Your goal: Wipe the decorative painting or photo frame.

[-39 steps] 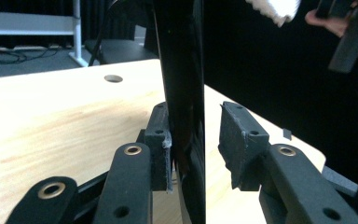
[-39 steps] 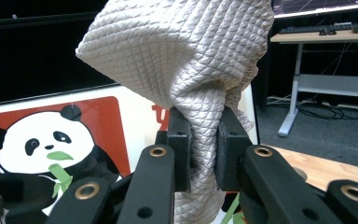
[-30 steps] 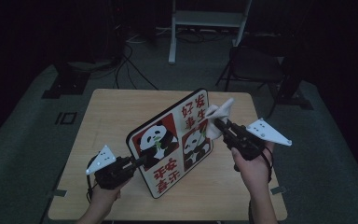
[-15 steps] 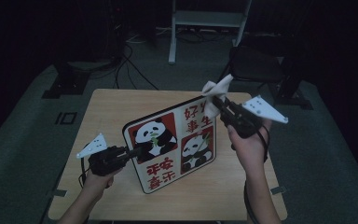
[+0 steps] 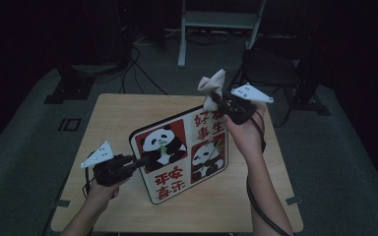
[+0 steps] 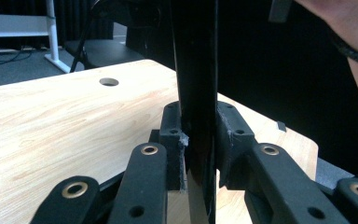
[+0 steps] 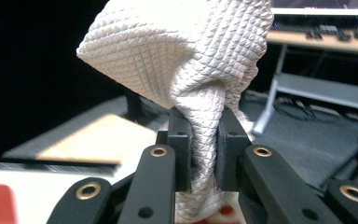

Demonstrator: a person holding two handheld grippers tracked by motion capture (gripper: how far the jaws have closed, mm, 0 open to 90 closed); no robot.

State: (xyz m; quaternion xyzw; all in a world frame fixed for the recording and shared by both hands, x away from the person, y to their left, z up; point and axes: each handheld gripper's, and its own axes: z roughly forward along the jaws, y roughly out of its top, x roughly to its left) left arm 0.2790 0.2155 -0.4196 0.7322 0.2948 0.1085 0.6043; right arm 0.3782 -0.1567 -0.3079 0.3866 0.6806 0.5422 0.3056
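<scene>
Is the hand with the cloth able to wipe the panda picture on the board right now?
Probably yes. The right hand-held gripper holds the white cloth just above the panda board's top corner, the left hand-held gripper props the board up, and nothing lies between cloth and picture.

Board tilt: the panda board (image 5: 184, 153) stood leaning across the surface (image 5: 113, 118) a second ago; now it stands more upright, its bottom edge on the wood, its top edge risen toward the far side.
Left gripper (image 5: 139, 162): has drawn back toward the person's side and a little left, jaws clamped on the board's left edge throughout.
Right gripper (image 5: 216, 101): has lifted up and away from the person, from beside the board's top corner to above it.
Cloth (image 5: 212, 87): carried higher with the right gripper, now bunched above the board's top right corner.
</scene>
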